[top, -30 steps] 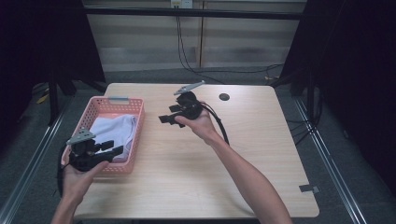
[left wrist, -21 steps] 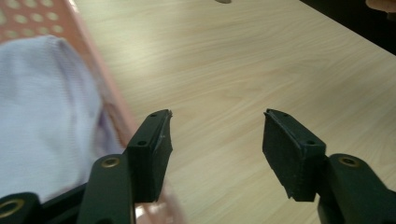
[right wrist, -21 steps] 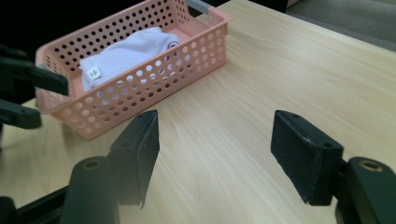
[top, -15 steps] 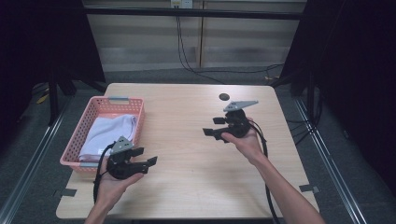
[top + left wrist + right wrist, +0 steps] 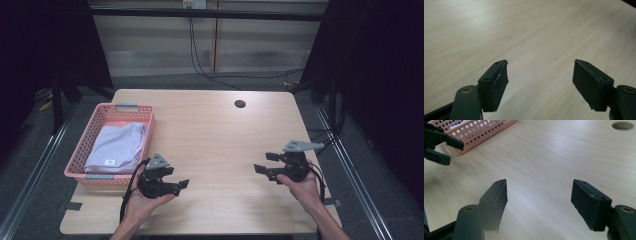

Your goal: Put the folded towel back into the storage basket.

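My left gripper (image 5: 179, 181) sits low over the wooden table (image 5: 215, 140) near its front edge, just right of the pink basket (image 5: 125, 106). Its jaws point right and have just been opening; they stand wide apart (image 5: 540, 75) with bare wood between them. My right gripper (image 5: 263, 162) hovers over the front right of the table with its jaws pointing left. Those jaws have also just been opening and hold nothing (image 5: 539, 195). A folded pale lavender cloth (image 5: 117, 145) with a small white label lies in the basket.
The right gripper view takes in the basket's perforated wall (image 5: 484, 132) and the left gripper (image 5: 454, 152) at its upper left. A round cable hole (image 5: 240, 104) sits near the table's far edge. Dark curtains and a cabled floor surround the table.
The right hand has swung from beside the basket across to the front right of the table. The left hand has slid right from the basket's front corner, and its jaws have spread wider.
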A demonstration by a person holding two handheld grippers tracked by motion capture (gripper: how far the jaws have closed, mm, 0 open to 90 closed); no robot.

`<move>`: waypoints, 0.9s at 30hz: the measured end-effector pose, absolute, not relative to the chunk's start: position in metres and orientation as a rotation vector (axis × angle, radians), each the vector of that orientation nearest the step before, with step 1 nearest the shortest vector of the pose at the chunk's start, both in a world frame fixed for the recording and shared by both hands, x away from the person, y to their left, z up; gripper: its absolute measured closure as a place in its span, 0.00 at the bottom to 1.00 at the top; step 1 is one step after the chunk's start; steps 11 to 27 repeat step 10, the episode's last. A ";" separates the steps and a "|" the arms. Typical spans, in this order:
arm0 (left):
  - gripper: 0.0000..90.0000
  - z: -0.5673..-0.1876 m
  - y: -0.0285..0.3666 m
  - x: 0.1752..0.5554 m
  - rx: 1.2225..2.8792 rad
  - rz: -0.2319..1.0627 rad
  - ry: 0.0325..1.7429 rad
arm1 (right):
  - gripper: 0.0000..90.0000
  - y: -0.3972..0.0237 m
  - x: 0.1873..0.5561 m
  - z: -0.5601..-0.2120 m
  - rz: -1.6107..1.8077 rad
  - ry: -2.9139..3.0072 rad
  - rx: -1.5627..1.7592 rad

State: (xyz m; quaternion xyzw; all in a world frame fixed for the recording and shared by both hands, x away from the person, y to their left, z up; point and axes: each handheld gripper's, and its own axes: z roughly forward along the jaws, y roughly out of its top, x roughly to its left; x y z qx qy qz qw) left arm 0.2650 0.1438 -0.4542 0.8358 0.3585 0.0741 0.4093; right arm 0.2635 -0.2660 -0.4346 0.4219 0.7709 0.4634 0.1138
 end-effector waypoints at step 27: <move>0.28 -0.470 0.146 0.259 2.132 0.166 0.959 | 0.25 -0.289 0.234 -0.459 1.285 2.246 1.301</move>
